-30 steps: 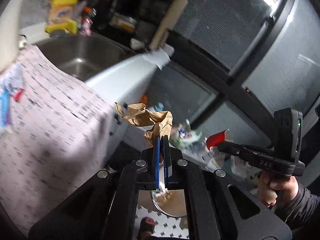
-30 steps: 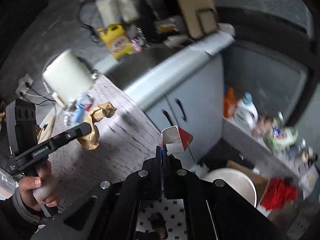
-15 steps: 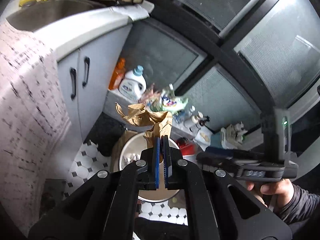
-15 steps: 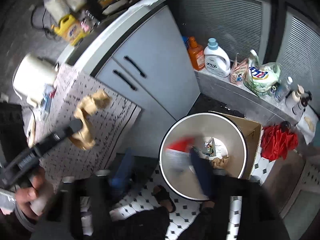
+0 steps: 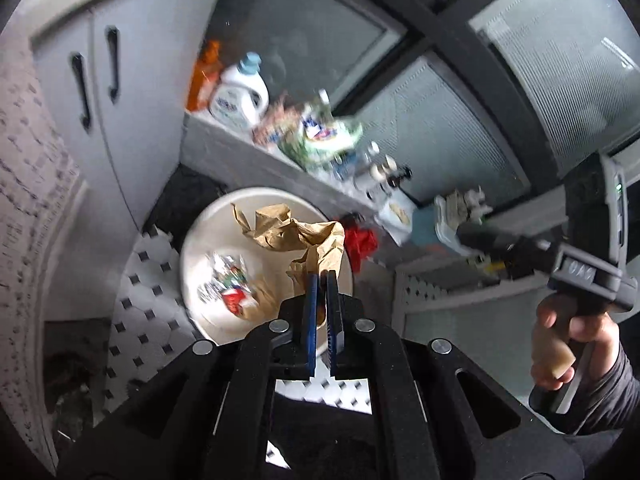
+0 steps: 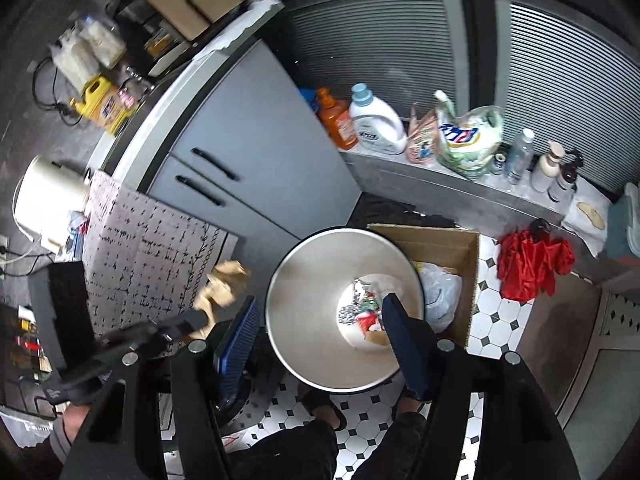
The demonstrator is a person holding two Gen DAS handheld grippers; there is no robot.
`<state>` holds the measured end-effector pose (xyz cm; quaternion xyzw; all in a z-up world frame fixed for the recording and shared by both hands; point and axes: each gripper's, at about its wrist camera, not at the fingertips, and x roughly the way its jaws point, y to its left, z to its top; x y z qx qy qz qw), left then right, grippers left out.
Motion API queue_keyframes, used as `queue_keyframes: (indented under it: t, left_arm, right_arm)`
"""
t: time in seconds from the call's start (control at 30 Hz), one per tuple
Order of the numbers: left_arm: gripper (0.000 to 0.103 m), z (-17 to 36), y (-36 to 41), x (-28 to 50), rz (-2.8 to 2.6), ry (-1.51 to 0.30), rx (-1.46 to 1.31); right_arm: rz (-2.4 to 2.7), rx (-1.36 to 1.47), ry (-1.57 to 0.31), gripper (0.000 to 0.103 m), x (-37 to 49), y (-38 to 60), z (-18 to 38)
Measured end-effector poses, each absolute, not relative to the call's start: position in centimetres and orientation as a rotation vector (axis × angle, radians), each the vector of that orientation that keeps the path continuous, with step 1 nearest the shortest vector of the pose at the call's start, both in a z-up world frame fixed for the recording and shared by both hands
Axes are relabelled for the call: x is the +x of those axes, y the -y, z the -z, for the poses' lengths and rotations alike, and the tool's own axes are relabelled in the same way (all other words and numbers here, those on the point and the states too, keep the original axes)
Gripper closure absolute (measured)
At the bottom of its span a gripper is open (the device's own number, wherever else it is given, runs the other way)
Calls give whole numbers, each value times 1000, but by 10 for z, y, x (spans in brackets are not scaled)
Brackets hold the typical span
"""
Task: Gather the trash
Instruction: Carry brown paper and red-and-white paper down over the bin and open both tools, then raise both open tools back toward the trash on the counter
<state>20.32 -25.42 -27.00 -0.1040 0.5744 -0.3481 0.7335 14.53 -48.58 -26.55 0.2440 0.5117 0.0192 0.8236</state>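
Note:
My left gripper [image 5: 319,276] is shut on a crumpled brown paper bag [image 5: 296,232] and holds it above the round white trash bin [image 5: 192,264] on the tiled floor. The bag also shows in the right wrist view [image 6: 222,284], left of the bin [image 6: 304,276]. My right gripper [image 6: 320,308] is open and empty, its jaws wide apart above the bin. The red and white carton [image 6: 368,322] lies at the bin's bottom among foil and paper trash; it also shows in the left wrist view [image 5: 234,300]. My right gripper shows at the right of the left wrist view [image 5: 472,236].
Grey cabinet doors [image 6: 248,148] stand left of the bin. A cardboard box [image 6: 444,252] with a plastic bag sits right behind it. A ledge holds detergent bottles [image 6: 376,124] and bags. A red cloth [image 6: 532,260] lies on the floor. A patterned cloth [image 6: 144,248] covers the table.
My right gripper opened and the red and white carton dropped into the bin. My left gripper swung from the table to above the bin with the paper bag.

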Motion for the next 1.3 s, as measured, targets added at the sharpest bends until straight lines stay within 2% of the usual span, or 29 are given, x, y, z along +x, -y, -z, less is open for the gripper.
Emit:
queue_keyframes:
  t: [0.03, 0.17, 0.27, 0.5, 0.73, 0.83, 0.97, 1.3]
  left_arm:
    - [92, 274, 258, 203, 772, -1283, -229]
    - [53, 274, 259, 204, 740, -1277, -237]
    - [40, 263, 251, 205, 720, -1241, -241]
    - [27, 227, 211, 213, 623, -1130, -246]
    - [15, 187, 143, 220, 470, -996, -279]
    - [14, 172, 113, 223, 415, -951, -295]
    - [9, 150, 75, 223, 353, -873, -301]
    - [8, 117, -10, 211, 244, -760, -335]
  right_arm:
    - [-35, 521, -1084, 40, 143, 489, 265]
    - [-27, 526, -1077, 40, 137, 496, 265]
    - [-29, 529, -1074, 40, 135, 497, 265]
    - [-76, 506, -1052, 32, 149, 473, 254]
    - [-149, 426, -943, 14, 177, 422, 216]
    - [-177, 393, -887, 8, 192, 397, 197]
    - [-224, 347, -835, 8, 208, 362, 174]
    - [-345, 249, -787, 8, 236, 278, 133]
